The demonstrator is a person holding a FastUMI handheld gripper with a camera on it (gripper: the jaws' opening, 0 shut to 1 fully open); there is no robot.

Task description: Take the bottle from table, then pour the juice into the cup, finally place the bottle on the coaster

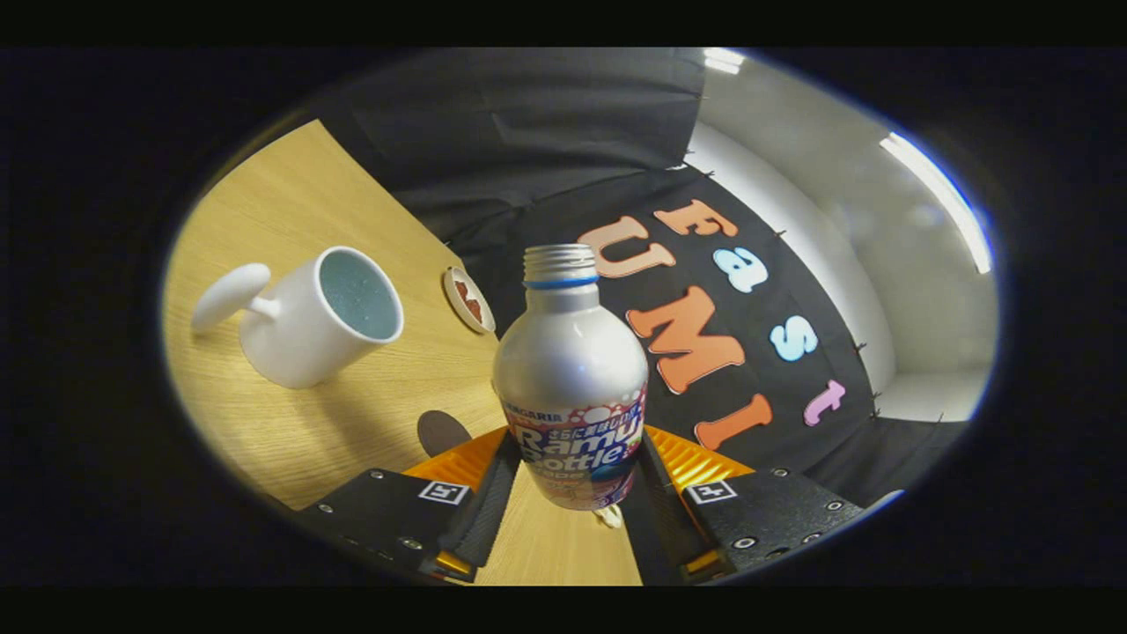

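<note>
1. Silver metal bottle [570,379], its cap off and its threaded neck bare, stands between the two fingers of the tongs [568,493], which are closed narrow on its labelled lower body, one finger pressing each side.
2. Judging by the tilted view and by the small dark shadow [442,431] on the wood beside it, the bottle looks lifted off the desk [290,211], so the taking step seems done and the carry toward the pour is in hand.
3. White cup [304,319] stands on the desk beyond the fingers and well apart from the bottle, mouth open toward the camera and handle pointing away from the bottle; I cannot tell whether anything is in it.
4. Next move, as I judge it: bring the bottle neck over the cup's mouth and tip slowly, so the stream lands inside the rim and not on the wood.
5. Round coaster [468,299] lies near the desk's far edge, between the cup and the bottle's neck as seen; it is bare and ready for the last step.
6. Open wood lies between bottle and cup, giving free room to move; beyond the far edge hangs the booth wall, so the coaster placement leaves little margin there.
</note>
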